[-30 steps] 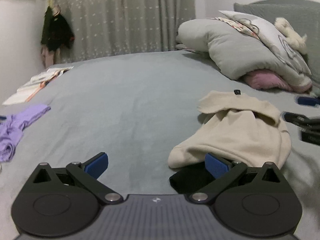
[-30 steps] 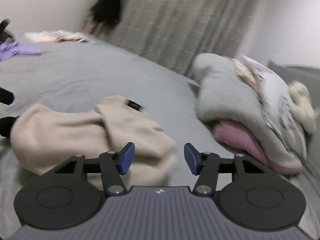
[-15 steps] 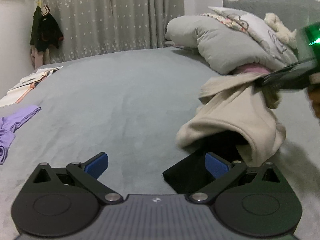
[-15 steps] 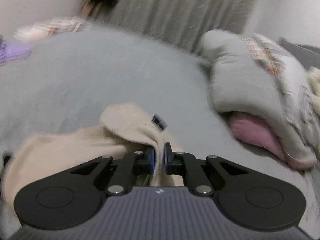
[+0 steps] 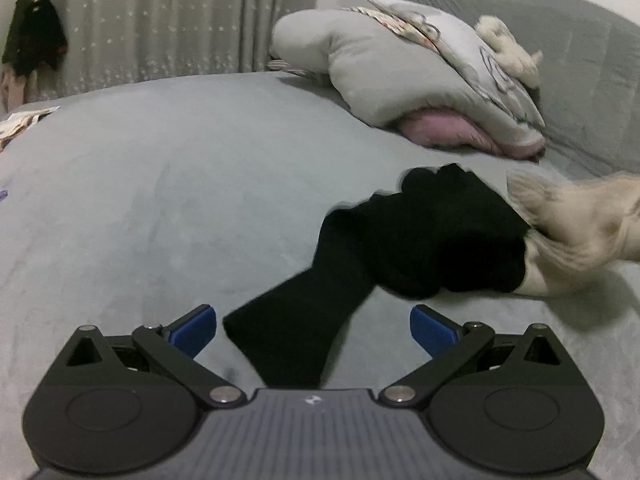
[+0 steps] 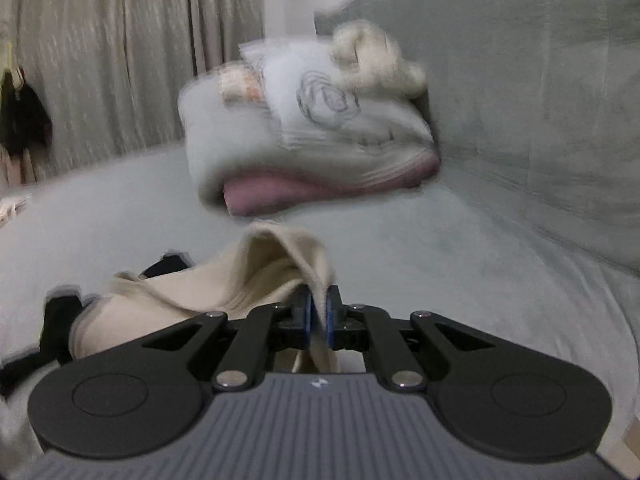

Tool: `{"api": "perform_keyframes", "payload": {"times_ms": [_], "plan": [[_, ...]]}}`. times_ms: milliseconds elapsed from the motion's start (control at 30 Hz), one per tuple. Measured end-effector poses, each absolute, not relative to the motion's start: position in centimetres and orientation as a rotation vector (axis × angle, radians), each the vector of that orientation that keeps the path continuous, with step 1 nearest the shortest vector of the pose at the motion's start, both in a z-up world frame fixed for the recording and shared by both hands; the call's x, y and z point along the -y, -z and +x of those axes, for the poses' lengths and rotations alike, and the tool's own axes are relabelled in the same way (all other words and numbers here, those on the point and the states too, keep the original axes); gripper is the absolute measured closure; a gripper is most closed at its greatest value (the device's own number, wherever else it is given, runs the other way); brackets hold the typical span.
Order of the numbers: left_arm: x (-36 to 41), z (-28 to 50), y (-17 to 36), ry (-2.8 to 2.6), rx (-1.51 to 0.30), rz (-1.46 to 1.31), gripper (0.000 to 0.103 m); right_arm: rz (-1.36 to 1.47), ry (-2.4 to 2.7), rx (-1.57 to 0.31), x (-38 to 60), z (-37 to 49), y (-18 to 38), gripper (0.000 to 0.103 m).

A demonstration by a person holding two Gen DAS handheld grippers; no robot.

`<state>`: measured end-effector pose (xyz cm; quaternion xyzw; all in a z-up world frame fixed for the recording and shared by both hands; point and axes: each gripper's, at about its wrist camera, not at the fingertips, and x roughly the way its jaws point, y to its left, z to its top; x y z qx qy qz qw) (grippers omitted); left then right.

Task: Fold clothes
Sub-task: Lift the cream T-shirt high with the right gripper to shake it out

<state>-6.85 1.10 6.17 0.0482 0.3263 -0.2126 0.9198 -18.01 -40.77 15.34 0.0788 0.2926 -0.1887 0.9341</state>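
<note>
Near the front of the bed [image 5: 168,184], the left gripper [image 5: 313,330] tilts downward, jaws spread around the black garment [image 5: 400,248] without touching it. To the right, the right gripper [image 6: 318,318], also tilted down, pinches a fold of the cream garment [image 6: 256,272], lifted off the bed. Pillows [image 5: 400,64] lie far right.

Two garments [image 5: 420,240], two tools [image 5: 312,330]

Black garment [image 5: 400,248] on grey bed [image 5: 160,184], left gripper [image 5: 313,325] fingers spread around it

Black hand-held gripper [image 5: 313,330], blue pads [image 5: 194,330]
</note>
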Motion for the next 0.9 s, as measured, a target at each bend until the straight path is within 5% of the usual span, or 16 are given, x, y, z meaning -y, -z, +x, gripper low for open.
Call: {"api": "perform_keyframes", "payload": {"times_ms": [100, 267, 300, 500, 533, 567, 600, 733, 900], "plan": [[-0.8, -6.8, -6.0, 0.446, -0.666, 0.113, 0.0, 0.042, 0.414, -0.578, 38.9, -17.3, -15.5, 0.081], [-0.4, -6.5, -5.5, 0.426, -0.677, 0.116, 0.0, -0.176, 0.114, -0.523, 30.6, -12.5, -16.4, 0.017], [-0.4, -6.4, -5.4, 0.424, -0.679, 0.115, 0.0, -0.244, 0.002, -0.514, 28.2, -11.3, -15.9, 0.015], [-0.8, -6.6, -5.6, 0.418, -0.676, 0.13, 0.0, -0.55, -0.319, -0.613, 17.0, -2.6, -10.4, 0.016], [-0.9, -6.7, -5.8, 0.42, -0.671, 0.136, 0.0, -0.602, -0.317, -0.633, 15.7, -1.4, -9.4, 0.027], [-1.1, -6.8, -5.9, 0.418, -0.665, 0.144, 0.0, -0.626, -0.329, -0.677, 15.2, 0.0, -8.5, 0.077], [-1.3, -6.8, -6.0, 0.408, -0.663, 0.155, 0.0, -0.592, -0.328, -0.735, 14.9, 1.0, -8.1, 0.09], [-2.5, -6.2, -6.2, 0.353, -0.68, 0.146, 0.0, -0.374, -0.33, -0.654, 15.7, 0.3, -12.5, 0.09], [-3.1, -6.1, -7.1, 0.469, -0.686, -0.021, 0.0, -0.099, -0.36, -0.342, 20.0, -3.7, -25.2, 0.09]]}}
